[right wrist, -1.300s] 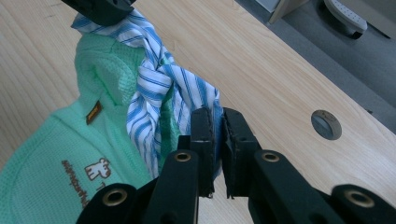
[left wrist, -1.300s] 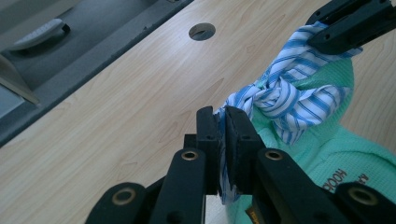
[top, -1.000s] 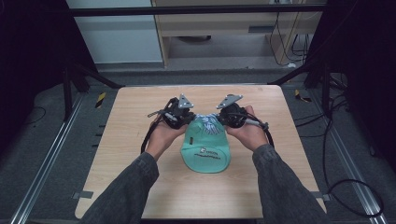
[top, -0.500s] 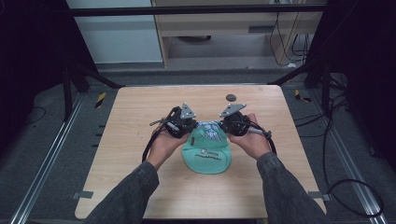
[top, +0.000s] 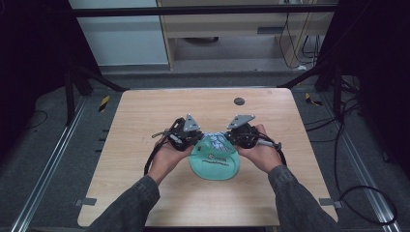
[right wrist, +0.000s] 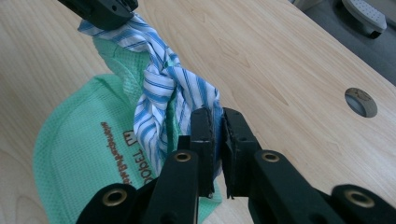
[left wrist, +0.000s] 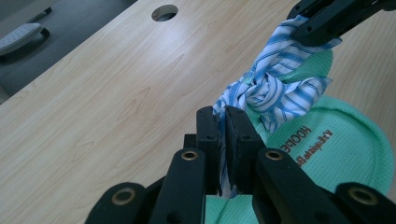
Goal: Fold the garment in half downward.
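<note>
- A green waffle-weave cloth pouch (top: 215, 164) with dark printed lettering lies on the light wooden table (top: 145, 121), near the person's edge and about midway across it.
- A blue-and-white striped fabric tie (left wrist: 273, 88) is knotted at the far, gathered end of the pouch; the knot sits between the two grippers.
- The left gripper (left wrist: 223, 119) has its black jaws clamped narrowly on one end of the striped tie, the fabric pinched between the pads and running up from them to the knot.
- The right gripper (right wrist: 215, 122) is likewise closed tight on the other end of the striped tie, with a strip of the cloth squeezed between its pads.
- In the high view the left gripper (top: 186, 133) and the right gripper (top: 241, 133) sit just either side of the knot, close together and pointing inward at each other, each in a hand with a dark grey sleeve behind it.
- The rounded body of the pouch rests flat on the table below the knot, between the two hands.
- A round grommet hole (top: 239, 101) lies in the table well beyond the grippers, toward the far edge.
</note>
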### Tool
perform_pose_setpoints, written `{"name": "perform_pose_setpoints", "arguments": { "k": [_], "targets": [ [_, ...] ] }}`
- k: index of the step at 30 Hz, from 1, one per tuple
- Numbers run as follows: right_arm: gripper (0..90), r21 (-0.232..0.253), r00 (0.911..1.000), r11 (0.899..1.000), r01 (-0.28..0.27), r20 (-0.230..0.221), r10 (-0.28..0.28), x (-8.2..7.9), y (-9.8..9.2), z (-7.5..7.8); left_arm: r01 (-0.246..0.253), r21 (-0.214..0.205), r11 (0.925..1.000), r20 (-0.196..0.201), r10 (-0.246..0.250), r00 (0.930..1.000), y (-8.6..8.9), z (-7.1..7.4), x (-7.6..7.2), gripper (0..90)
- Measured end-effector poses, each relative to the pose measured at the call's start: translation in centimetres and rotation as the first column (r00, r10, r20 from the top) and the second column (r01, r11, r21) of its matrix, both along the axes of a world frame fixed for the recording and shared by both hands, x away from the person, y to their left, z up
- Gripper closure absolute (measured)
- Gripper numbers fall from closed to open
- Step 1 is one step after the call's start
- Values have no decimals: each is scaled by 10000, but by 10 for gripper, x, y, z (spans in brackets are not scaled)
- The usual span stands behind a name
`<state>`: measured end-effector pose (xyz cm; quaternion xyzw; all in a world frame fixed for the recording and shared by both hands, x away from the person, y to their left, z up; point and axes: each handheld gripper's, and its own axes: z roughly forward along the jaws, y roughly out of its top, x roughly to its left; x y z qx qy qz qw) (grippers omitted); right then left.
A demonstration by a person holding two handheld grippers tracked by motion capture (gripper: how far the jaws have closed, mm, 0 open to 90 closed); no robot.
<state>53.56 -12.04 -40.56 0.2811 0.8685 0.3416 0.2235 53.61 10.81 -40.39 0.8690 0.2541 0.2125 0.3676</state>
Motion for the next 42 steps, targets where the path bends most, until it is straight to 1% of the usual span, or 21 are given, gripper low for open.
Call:
{"name": "perform_pose_setpoints", "arguments": {
  "k": [2, 6, 9, 12, 17, 19, 23, 28, 35, 36, 41, 42],
  "targets": [
    [837, -20, 10000, 10000, -43, 16, 43, -1, 0, 0, 10, -12, 10000, 19, -10, 10000, 1, -1, -2, 847],
    [837, -52, 9997, 9997, -235, 73, 235, -9, 2, -2, 26, -93, 10000, 42, -26, 10000, 3, -4, -7, 847],
    [836, -39, 9996, 9997, -254, 85, 254, -12, 3, -3, 31, -278, 9996, -10, -31, 10000, 5, -6, -11, 846],
    [836, -63, 9996, 9996, -262, 79, 263, -15, 3, -5, 90, -270, 9996, -26, -91, 10000, 6, -9, -15, 846],
    [837, -50, 9995, 9995, -304, 108, 304, -19, 2, -7, 153, -371, 9992, 11, -153, 9999, 6, -10, -20, 846],
    [837, -58, 9992, 9993, -363, 144, 364, -24, -1, -8, 231, -429, 9988, -7, -231, 9997, 6, -13, -26, 846],
    [833, -175, 9990, 9990, -417, 180, 420, -30, -2, -12, 375, -325, 9988, 81, -372, 9993, 3, -16, -31, 846],
    [828, -189, 9985, 9984, -542, 46, 543, -35, -3, -15, 474, -358, 9982, -13, -475, 9989, 2, -20, -36, 846],
    [826, -183, 9983, 9981, -590, -20, 590, -40, -4, -20, 556, -405, 9976, -93, -560, 9984, 2, -26, -41, 845],
    [827, -233, 9981, 9979, -611, -40, 610, -42, -4, -23, 556, -412, 9976, -29, -558, 9984, 2, -28, -43, 844],
    [829, -214, 9978, 9976, -654, -90, 652, -46, -4, -27, 597, -492, 9970, -133, -604, 9981, 3, -34, -48, 844],
    [829, -281, 9973, 9970, -725, -96, 723, -48, -4, -29, 638, -456, 9969, -134, -645, 9978, 3, -37, -51, 844]
  ]
}}
